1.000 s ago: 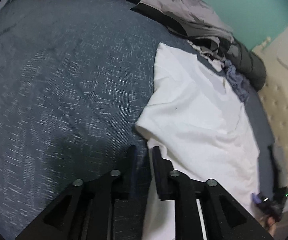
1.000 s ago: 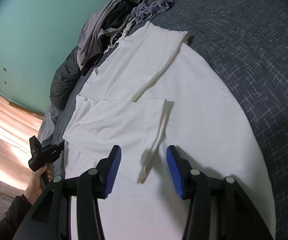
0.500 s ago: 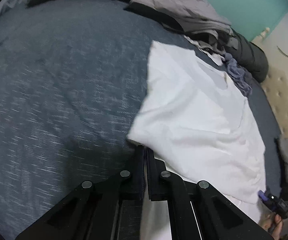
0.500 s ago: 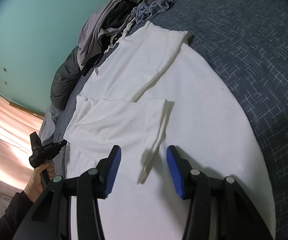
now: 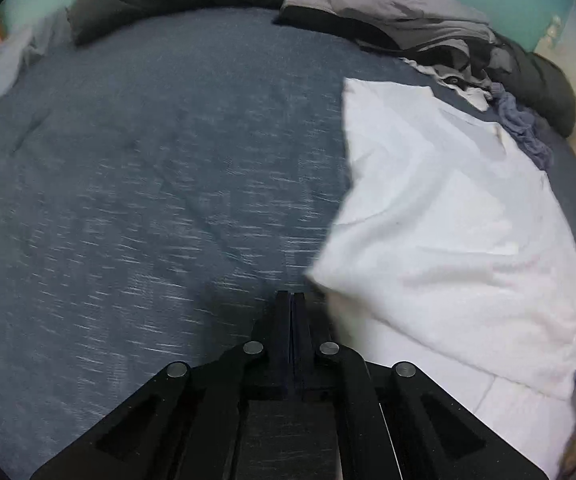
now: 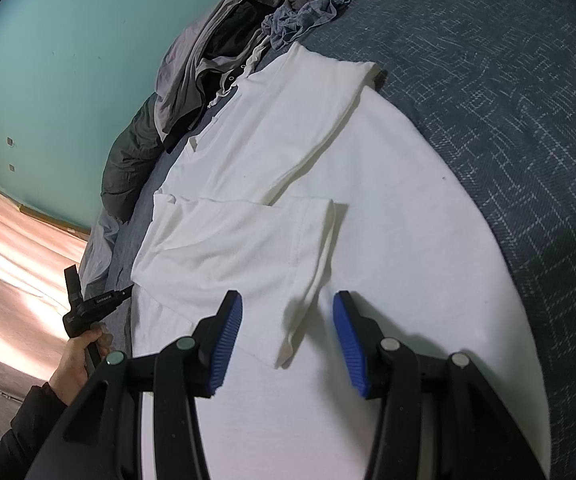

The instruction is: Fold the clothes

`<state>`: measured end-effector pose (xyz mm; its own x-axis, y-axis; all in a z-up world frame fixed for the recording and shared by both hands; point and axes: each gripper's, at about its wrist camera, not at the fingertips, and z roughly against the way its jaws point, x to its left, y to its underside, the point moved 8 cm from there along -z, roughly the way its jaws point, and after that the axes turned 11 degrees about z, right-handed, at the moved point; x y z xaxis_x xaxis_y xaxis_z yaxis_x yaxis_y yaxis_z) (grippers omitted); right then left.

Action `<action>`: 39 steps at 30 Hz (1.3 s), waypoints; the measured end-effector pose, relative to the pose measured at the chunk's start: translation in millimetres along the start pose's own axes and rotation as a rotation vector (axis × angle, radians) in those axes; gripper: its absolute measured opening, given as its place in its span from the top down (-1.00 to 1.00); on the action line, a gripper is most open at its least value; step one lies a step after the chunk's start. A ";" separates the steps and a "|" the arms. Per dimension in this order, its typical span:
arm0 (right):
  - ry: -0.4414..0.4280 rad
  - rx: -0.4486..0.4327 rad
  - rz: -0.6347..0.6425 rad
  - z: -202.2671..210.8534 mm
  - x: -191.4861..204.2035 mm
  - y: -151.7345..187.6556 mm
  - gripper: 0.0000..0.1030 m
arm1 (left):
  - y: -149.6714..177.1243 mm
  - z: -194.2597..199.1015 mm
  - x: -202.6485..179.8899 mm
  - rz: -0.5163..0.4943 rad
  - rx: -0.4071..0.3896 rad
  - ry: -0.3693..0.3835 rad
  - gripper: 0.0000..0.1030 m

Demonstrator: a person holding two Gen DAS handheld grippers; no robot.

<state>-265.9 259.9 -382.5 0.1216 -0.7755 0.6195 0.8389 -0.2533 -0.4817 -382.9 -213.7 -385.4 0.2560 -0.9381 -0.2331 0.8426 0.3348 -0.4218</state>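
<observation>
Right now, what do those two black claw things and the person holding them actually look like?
Both are matte black plastic tools with angular linkage arms and round silver pivot pins. The left gripper has plain dark fingers. The right gripper carries ribbed blue pads on its fingers. No cables show. In the right wrist view a hand holds a black handle bearing small white lettering, below it a dark sleeve.

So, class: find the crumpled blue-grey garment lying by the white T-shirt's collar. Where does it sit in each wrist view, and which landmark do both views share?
Left wrist view: the crumpled blue-grey garment is at upper right, just beyond the white T-shirt.
Right wrist view: it is at top centre, above the shirt's collar end.
Shared landmark: the pile of grey and black clothes against the teal wall.
</observation>
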 end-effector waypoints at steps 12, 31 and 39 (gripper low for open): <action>0.004 0.001 0.002 -2.3 1.3 0.0 0.06 | 15.1 25.9 -9.7 0.080 0.056 0.237 0.97; 0.004 0.012 0.040 -15.8 8.6 -5.0 0.08 | 40.2 20.7 -10.4 0.023 0.057 0.135 0.98; 0.053 0.033 0.116 -19.2 22.7 2.6 0.93 | 59.1 43.5 -21.5 -0.017 0.068 0.161 0.97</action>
<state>-271.0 230.6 -381.6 0.1916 -0.8283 0.5265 0.8377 -0.1415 -0.5274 -317.9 -177.6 -367.3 0.1669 -0.9155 -0.3661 0.8777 0.3071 -0.3680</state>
